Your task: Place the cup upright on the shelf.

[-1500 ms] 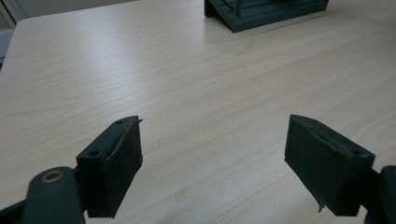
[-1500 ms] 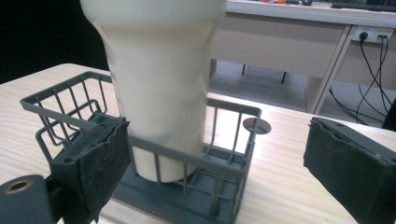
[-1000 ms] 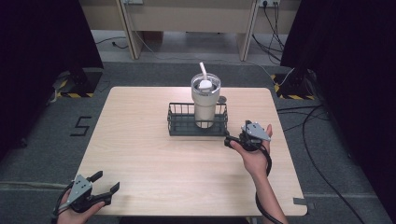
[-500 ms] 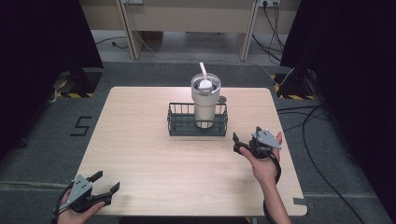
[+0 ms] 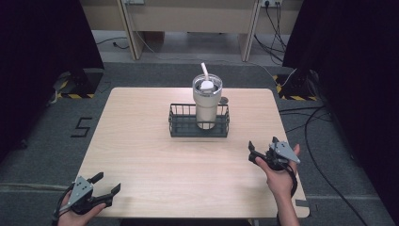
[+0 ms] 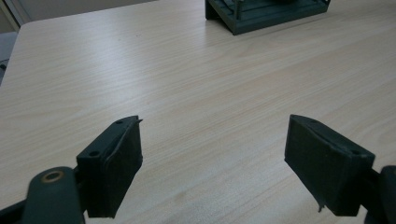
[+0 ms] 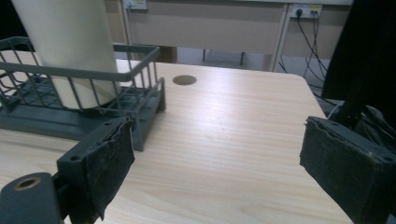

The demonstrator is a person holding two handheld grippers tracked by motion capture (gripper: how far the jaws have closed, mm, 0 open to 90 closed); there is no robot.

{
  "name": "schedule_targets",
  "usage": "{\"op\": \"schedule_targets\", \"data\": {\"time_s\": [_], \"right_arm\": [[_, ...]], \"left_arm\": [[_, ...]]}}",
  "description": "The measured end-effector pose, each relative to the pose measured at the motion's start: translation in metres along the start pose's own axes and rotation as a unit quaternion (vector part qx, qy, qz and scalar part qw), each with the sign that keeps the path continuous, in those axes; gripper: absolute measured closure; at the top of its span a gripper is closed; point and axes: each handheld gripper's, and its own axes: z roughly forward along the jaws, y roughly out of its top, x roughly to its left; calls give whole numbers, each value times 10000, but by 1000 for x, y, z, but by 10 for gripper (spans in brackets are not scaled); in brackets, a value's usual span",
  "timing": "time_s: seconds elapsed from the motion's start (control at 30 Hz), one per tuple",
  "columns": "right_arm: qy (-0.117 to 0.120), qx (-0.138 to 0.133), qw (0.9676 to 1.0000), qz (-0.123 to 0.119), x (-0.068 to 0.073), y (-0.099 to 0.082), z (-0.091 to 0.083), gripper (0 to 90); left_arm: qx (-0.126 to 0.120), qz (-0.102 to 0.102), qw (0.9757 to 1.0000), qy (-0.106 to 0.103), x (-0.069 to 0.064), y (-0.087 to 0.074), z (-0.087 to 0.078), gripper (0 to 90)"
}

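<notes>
A cream tumbler [image 5: 207,101] with a straw is seen standing upright in a dark wire basket [image 5: 178,127] near the desk's [image 5: 141,155] far edge. The right gripper [image 5: 254,153] is held spread and empty near the right edge, well apart from the basket. The left gripper [image 5: 106,184] is held spread and empty at the near left corner.

Wooden table [image 5: 141,141], floor cables [image 5: 324,122]
</notes>
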Motion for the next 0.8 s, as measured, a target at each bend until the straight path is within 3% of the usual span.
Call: {"op": "schedule_targets", "data": {"time_s": [0.4,0.8], "right_arm": [[-309,136,9993,181,-25,-31,-21,110],[-455,128,9986,256,-34,-44,-30,118]], "left_arm": [[-34,-15,10000,25,0,0,0,183],[-60,22,10000,12,0,1,0,183]]}}
